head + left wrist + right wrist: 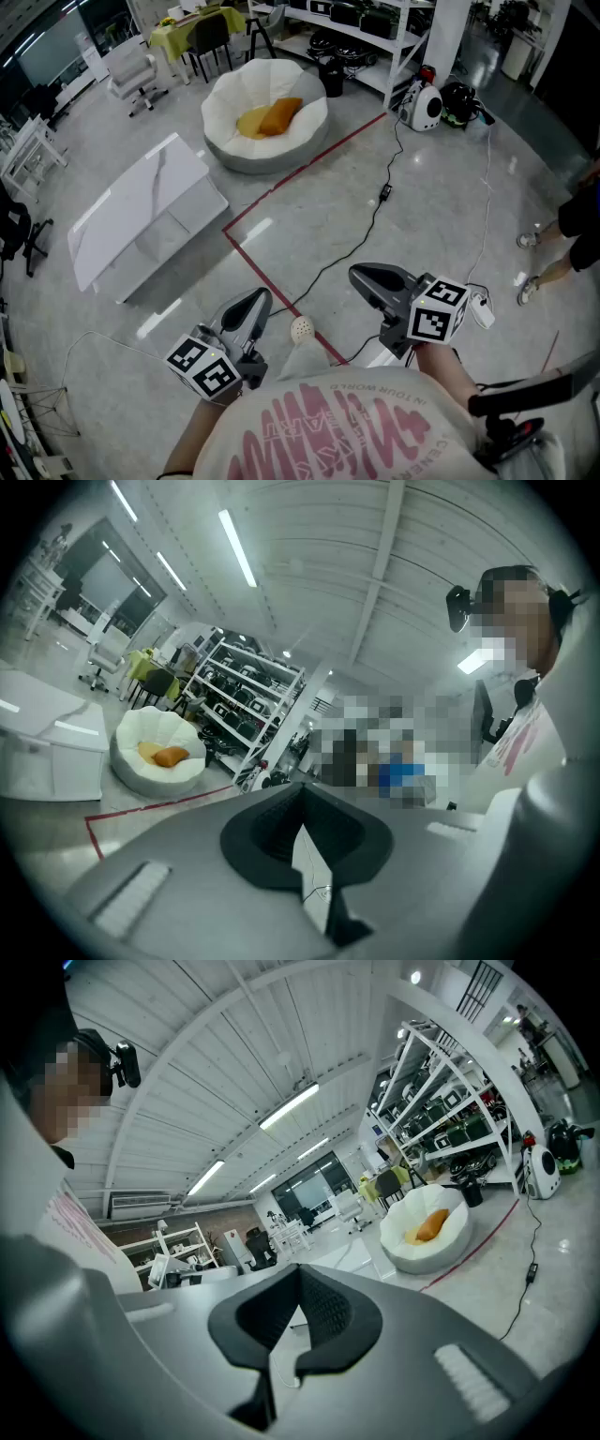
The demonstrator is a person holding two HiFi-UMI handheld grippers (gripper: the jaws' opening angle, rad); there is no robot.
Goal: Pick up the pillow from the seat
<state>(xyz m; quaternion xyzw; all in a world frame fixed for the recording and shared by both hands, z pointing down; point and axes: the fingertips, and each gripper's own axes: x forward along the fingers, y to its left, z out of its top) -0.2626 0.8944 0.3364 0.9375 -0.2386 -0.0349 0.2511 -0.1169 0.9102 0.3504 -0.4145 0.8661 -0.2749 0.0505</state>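
An orange pillow point(280, 115) lies in a round white seat point(309, 122) far across the floor, next to a yellow cushion point(250, 122). My left gripper point(260, 300) and right gripper point(358, 275) are held close to the person's body, far from the seat, pointing roughly toward it. Both are shut with nothing between the jaws. The left gripper view shows its closed jaws point(301, 810) and the pillow point(170, 756) small in the seat point(150, 726) at left. In the right gripper view the jaws point(298, 1283) are closed, and the pillow point(433, 1223) sits in the seat point(448, 1241) at right.
A low white table point(141, 220) stands left of the path to the seat. Red floor tape point(314, 157) runs in front of the seat, and a black cable point(376, 214) crosses the floor. Shelving point(366, 19) and a white device point(423, 106) stand behind. A bystander's feet point(531, 272) are at right.
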